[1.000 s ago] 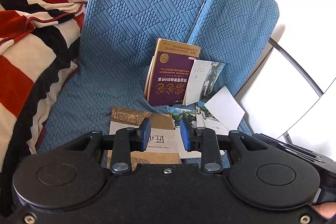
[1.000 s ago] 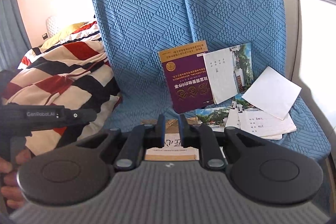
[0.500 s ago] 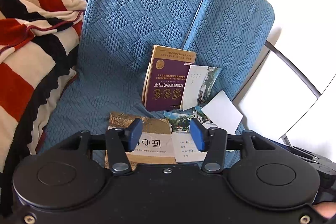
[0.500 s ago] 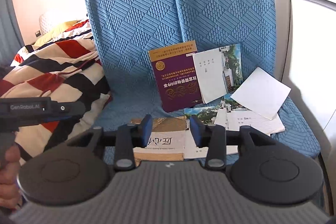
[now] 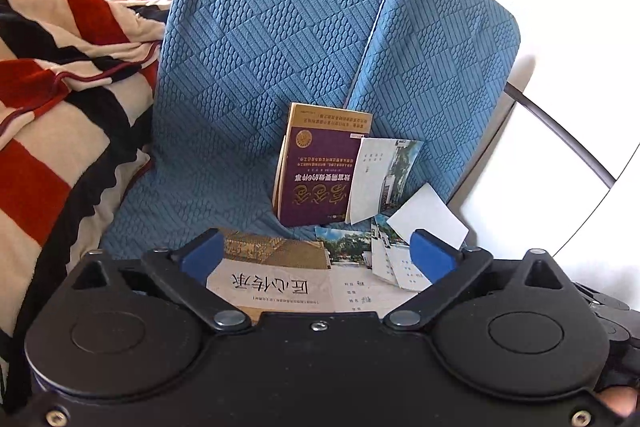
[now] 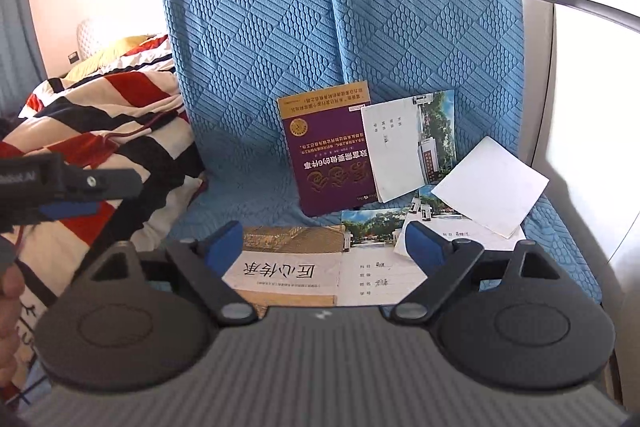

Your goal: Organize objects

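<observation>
Books and papers lie scattered on the blue seat cushion [image 6: 248, 211]. Tan book [image 6: 288, 267] lies flat at the front edge of the seat, long axis running left-right across the view, title characters upside down to the camera. Purple book [image 6: 328, 155] stands tilted back against the blue backrest [image 6: 256, 39], long axis near upright, gold band at top, print inverted. White booklet [image 6: 404, 143] leans beside it, overlapping its right edge. Photo-cover booklets [image 6: 372, 227] lie flat just right of the tan book, and a blank white sheet [image 6: 490, 185] rests tilted over them. Striped blanket [image 6: 100, 123] is heaped left of the seat.

Right gripper [image 6: 326, 245] is level, aimed at the seat front, jaws spread wide, nothing between them; tan book shows in the gap. Left gripper [image 5: 318, 253] sits likewise, jaws wide apart and empty, above the tan book [image 5: 276, 267].
</observation>
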